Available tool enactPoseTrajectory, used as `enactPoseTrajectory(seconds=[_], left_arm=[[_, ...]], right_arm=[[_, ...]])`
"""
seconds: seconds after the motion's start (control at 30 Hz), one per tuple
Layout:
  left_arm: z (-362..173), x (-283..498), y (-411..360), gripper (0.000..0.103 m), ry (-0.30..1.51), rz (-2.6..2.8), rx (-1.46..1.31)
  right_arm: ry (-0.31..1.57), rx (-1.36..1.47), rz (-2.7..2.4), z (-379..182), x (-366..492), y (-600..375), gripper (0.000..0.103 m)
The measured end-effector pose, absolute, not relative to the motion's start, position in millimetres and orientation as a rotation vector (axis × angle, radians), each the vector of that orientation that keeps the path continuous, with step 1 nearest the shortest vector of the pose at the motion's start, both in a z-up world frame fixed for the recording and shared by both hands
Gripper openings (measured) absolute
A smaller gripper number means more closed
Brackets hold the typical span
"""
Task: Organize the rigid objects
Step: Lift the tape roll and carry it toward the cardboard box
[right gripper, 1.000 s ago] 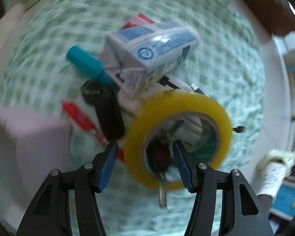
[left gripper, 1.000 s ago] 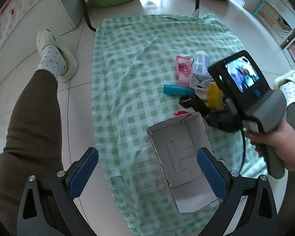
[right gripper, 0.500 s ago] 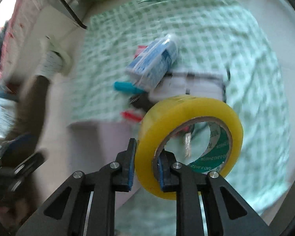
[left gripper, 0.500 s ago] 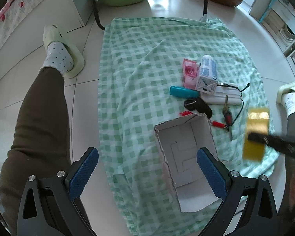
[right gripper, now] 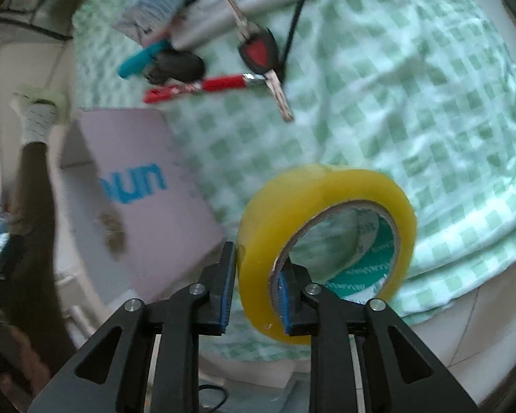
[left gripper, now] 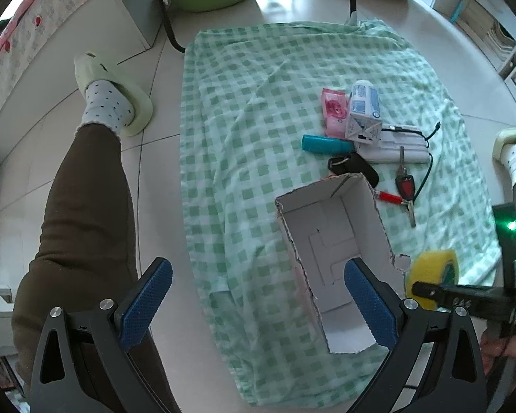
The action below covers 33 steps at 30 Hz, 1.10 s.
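The yellow tape roll, off the cloth heap a second ago, now hangs just beside the open cardboard box, its wall pinched between the right gripper fingers. The left gripper hovers spread wide over the box. Keys, carton and teal tube lie on the checked cloth beyond.

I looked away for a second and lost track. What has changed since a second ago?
The right gripper closed its jaws on the yellow tape roll, lifted it off the pile and carried it to beside the open cardboard box, near the cloth's edge. The left gripper stayed open and hovering; the milk carton, keys and teal tube stayed put.
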<state>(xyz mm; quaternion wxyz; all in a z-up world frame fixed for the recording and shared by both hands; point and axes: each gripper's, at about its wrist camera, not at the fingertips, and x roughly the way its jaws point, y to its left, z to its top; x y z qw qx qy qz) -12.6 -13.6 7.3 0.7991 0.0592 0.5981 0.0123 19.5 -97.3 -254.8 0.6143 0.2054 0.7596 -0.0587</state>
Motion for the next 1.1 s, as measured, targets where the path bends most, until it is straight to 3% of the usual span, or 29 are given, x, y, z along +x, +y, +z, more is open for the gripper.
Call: enactPoseTrajectory(seconds=[0.17, 0.23, 0.33, 0.43, 0.57, 0.67, 0.73, 0.8, 0.93, 1.1], left_arm=[[2.2, -8.4, -5.9, 0.101, 1.278, -0.017, 0.048], [0.3, -6.4, -5.7, 0.101, 1.286, -0.024, 0.046], [-1.4, -6.4, -9.9, 0.101, 1.292, -0.025, 0.072], [0.5, -8.2, -17.7, 0.101, 1.285, -0.031, 0.1], [5.6, -17.5, -25.7, 0.101, 1.252, -0.036, 0.155], [4.1, -21.4, -28.6, 0.101, 1.26, -0.012, 0.184], [4.1, -20.2, -26.0, 0.101, 1.279, -0.022, 0.147], [3.9, -14.8, -20.9, 0.101, 1.314, -0.016, 0.118], [1.9, -7.1, -6.2, 0.101, 1.361, 0.029, 0.064], [-2.3, -7.5, -13.9, 0.101, 1.369, 0.027, 0.108]], right_arm=[[1.771, 0.385, -0.147, -273.1, 22.0, -73.5, 0.024], [1.766, 0.397, -0.172, -277.2, 18.5, -74.0, 0.035], [1.794, 0.54, -0.209, -287.2, 11.6, -87.4, 0.043], [1.8, 0.639, -0.239, -294.8, 4.0, -93.6, 0.046], [1.86, 0.513, -0.182, -310.1, 11.3, -67.7, 0.051], [1.888, 0.381, -0.182, -325.6, 11.7, -37.8, 0.051], [1.878, 0.279, -0.187, -328.1, 5.2, -27.2, 0.031], [1.836, 0.199, -0.143, -325.5, -4.6, -12.0, 0.028], [1.798, 0.162, -0.133, -311.5, -5.9, -12.4, 0.023], [1.647, 0.407, -0.143, -260.2, -4.2, -50.8, 0.023]])
